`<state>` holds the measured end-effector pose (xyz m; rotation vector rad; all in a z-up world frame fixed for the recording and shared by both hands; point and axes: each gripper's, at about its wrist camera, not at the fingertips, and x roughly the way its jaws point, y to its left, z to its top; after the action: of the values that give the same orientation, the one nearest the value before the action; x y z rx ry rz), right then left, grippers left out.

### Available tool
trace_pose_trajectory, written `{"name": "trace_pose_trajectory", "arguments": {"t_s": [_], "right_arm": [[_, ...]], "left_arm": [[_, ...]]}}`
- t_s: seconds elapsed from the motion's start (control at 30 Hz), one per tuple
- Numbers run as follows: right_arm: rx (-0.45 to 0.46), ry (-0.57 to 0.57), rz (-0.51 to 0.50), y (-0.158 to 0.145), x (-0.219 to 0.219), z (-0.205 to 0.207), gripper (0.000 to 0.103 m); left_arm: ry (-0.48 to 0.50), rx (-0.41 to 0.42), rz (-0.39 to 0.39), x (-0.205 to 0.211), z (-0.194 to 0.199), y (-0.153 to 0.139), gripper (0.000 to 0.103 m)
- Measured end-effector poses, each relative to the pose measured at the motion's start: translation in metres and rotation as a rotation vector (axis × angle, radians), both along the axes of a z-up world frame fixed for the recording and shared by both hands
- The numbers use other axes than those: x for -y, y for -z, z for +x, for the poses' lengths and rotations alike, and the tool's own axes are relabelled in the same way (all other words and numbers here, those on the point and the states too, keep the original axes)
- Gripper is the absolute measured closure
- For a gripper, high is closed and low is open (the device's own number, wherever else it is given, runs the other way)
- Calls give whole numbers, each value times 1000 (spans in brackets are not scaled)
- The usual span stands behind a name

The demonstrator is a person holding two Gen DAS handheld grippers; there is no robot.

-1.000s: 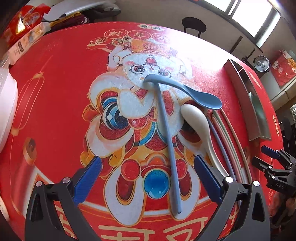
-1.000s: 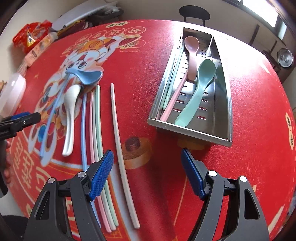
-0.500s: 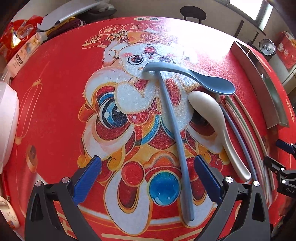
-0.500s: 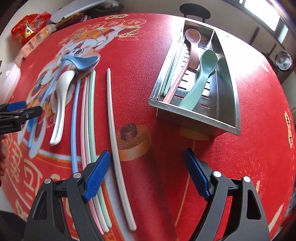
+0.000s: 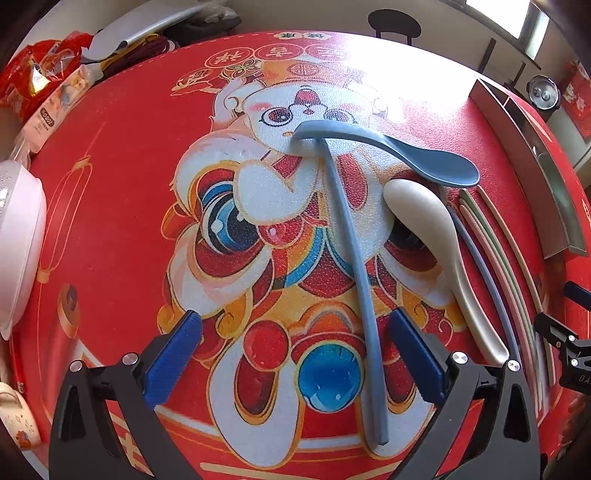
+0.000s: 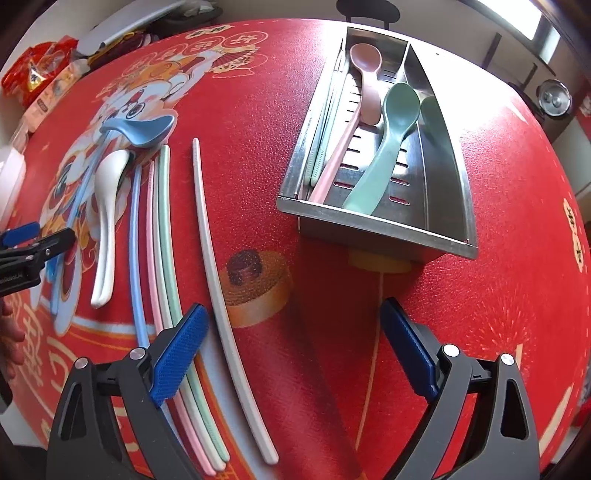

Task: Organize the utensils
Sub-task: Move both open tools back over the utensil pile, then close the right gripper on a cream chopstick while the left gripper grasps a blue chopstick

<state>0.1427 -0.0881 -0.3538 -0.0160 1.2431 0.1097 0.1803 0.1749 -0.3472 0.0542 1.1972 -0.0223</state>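
Observation:
A blue spoon [image 5: 413, 155] lies across the far end of a blue chopstick [image 5: 354, 266], with a white spoon [image 5: 436, 240] to its right. My left gripper [image 5: 295, 358] is open and empty, low over the mat; the blue chopstick's near end lies between its fingers. Loose chopsticks lie beside the white spoon [image 6: 107, 206]: blue [image 6: 135, 258], pink [image 6: 155, 258], green [image 6: 168, 251], and a white one [image 6: 214, 258]. My right gripper [image 6: 291, 350] is open and empty over the white chopstick's near end. The steel tray [image 6: 458, 170] holds a pink spoon [image 6: 367, 81], a green spoon [image 6: 388, 140] and chopsticks.
A white bowl [image 5: 18, 243] sits at the table's left edge, a small cup [image 5: 18, 421] near the front left. Snack packets [image 5: 44, 81] lie at the far left. A black chair [image 5: 393, 22] stands beyond the table. The mat [image 6: 498, 314] is red.
Both grippers have moved forward and lower toward the table. The utensils look larger and nearer in both views. Nothing was picked up or moved.

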Motion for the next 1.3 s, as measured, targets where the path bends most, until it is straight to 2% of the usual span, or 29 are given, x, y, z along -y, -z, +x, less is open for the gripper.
{"name": "trace_pose_trajectory", "arguments": {"t_s": [0.2, 0.27, 0.33, 0.37, 0.4, 0.43, 0.47, 0.5, 0.57, 0.67, 0.73, 0.83, 0.87, 0.93, 1.0, 1.07, 1.2, 1.3], "right_arm": [[-71, -5, -12, 1, -4, 9, 12], [-77, -15, -18, 1, -5, 12, 12], [-77, -43, -18, 1, -9, 12, 12], [-77, -54, -18, 2, -11, 12, 13], [-77, -64, -17, 2, -13, 11, 13], [-71, -76, -15, 1, -16, 10, 21], [-60, -96, -11, -2, -20, 9, 35], [-52, -125, -10, -4, -26, 7, 43], [-53, -173, -4, -6, -38, 6, 68], [-56, -205, 8, -7, -47, 6, 80], [-60, -202, 24, -6, -46, 7, 81], [-70, -185, 53, -6, -42, 8, 94], [-76, -181, 63, -5, -40, 8, 96], [-83, -179, 73, -6, -35, 7, 96], [-93, -180, 78, -6, -36, 7, 97], [-97, -178, 84, -5, -37, 7, 97], [-102, -169, 89, -5, -38, 7, 97], [-100, -171, 79, -5, -38, 7, 97]], "left_arm": [[28, -20, -7, -2, 1, 0, 6], [40, -14, -10, -2, 1, -3, 15], [60, -4, -18, -2, 0, -8, 37], [67, -3, -28, -2, 0, -10, 43], [71, -3, -42, -2, 1, -12, 57], [75, -6, -60, -2, 3, -14, 71], [80, -12, -75, -1, 4, -15, 75], [91, -16, -90, 1, 5, -15, 78], [113, -16, -93, 8, 6, -15, 78], [126, -10, -80, 15, 11, -14, 78], [125, -8, -88, 15, 16, -15, 78], [135, -1, -91, 11, 20, -14, 79], [135, 0, -90, 11, 22, -14, 80], [128, -13, -97, 9, 25, -14, 97], [132, -41, -176, 6, 22, -14, 97], [144, -38, -164, 7, 15, -15, 97], [109, -51, -202, 2, 6, -13, 97], [113, -45, -184, 5, 3, -13, 96]]}}
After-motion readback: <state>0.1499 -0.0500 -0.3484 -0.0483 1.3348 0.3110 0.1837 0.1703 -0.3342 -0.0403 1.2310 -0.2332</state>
